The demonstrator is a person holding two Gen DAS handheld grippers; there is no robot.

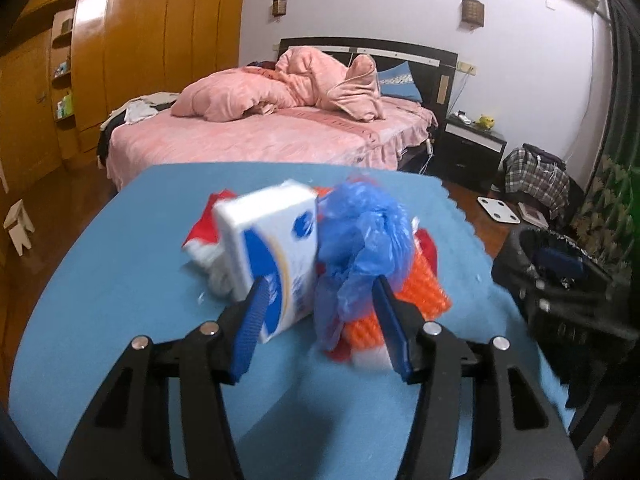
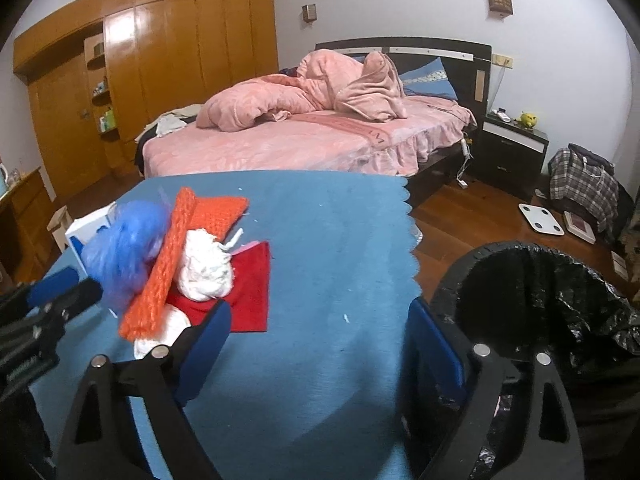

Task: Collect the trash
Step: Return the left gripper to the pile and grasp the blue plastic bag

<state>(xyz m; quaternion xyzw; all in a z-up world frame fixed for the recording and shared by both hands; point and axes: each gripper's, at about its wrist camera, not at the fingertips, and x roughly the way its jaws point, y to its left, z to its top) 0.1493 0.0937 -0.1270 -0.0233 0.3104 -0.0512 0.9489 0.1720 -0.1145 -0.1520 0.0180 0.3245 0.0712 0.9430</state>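
Left gripper (image 1: 318,322) closed around two things at once: white tissue box (image 1: 272,252) against the 9 o'clock pad, crumpled blue plastic bag (image 1: 360,236) against the 3 o'clock pad. Both sit in the trash pile on the blue table cover (image 2: 320,232). Orange knit piece (image 2: 176,264), red cloth (image 2: 252,284) and white paper wad (image 2: 206,272) crowd just beside the bag. Right gripper (image 2: 318,344) open, empty, over bare cover. Black-lined bin (image 2: 540,280) at 3 o'clock, off the table edge.
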